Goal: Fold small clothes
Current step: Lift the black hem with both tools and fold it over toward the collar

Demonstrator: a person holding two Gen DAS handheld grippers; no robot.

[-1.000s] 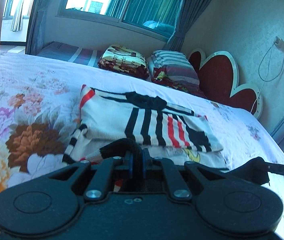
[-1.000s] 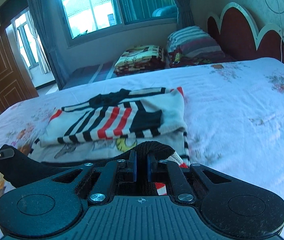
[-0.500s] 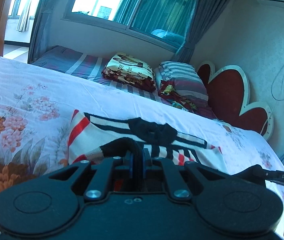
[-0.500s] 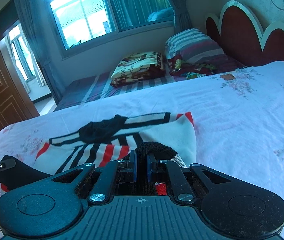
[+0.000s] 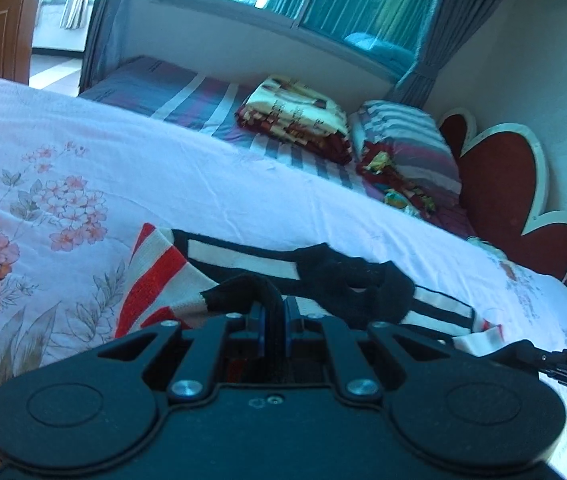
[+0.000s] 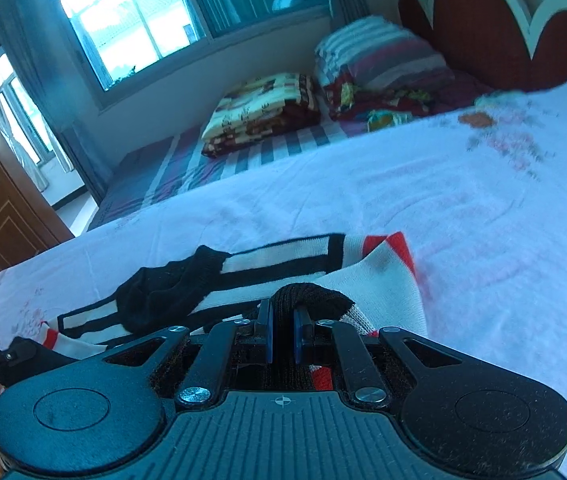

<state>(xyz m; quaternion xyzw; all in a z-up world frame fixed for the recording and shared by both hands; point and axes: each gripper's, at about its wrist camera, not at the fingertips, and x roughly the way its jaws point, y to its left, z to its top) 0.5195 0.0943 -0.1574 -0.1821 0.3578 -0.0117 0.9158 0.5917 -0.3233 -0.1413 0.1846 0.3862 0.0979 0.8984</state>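
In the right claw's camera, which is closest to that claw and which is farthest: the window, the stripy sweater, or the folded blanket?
1. Sweater: pinched in the right claw, on the bed.
2. Blanket: past the bed, left of the pillow.
3. Window: on the far wall, upper left.

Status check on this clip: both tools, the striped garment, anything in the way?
Left tool and right tool both shut on striped garment's black hem. Garment part-folded on bedsheet. Nothing in the way.
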